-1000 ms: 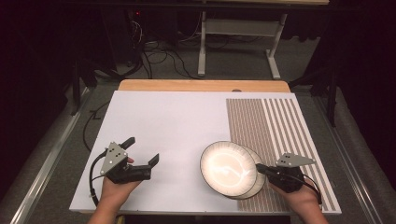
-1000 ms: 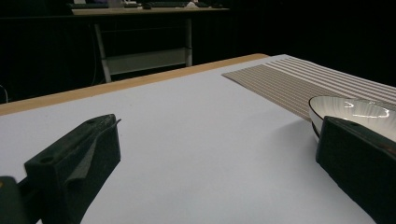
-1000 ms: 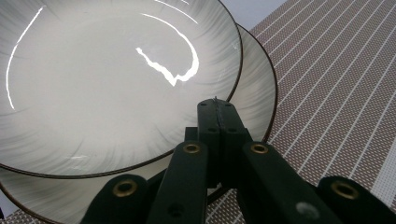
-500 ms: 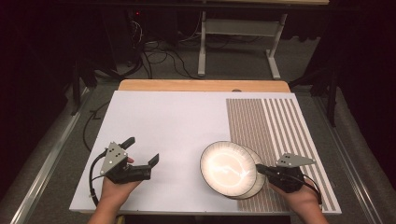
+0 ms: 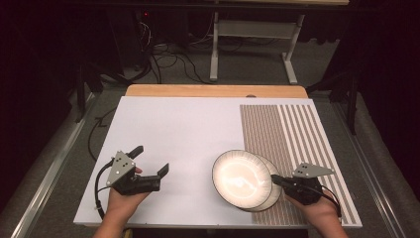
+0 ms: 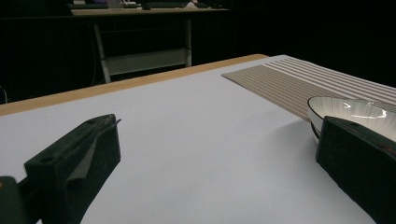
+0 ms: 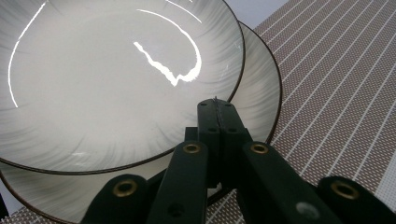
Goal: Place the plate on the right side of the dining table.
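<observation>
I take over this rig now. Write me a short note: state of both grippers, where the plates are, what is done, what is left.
Left gripper: jaws open, empty, resting on the white table.
Right gripper: jaws shut at the plates' near-right edge; whether they pinch a rim is unclear.
Upper plate lies offset on the lower plate, at the striped mat's left edge.
Done: the right gripper has reached the plates.
Left: probably lifting or separating them.

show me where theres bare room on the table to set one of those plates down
Free: the white sheet between the left gripper and the plates, and the far part of the striped mat. Crowded: the near right, where the shut right gripper meets the two stacked plates.
</observation>
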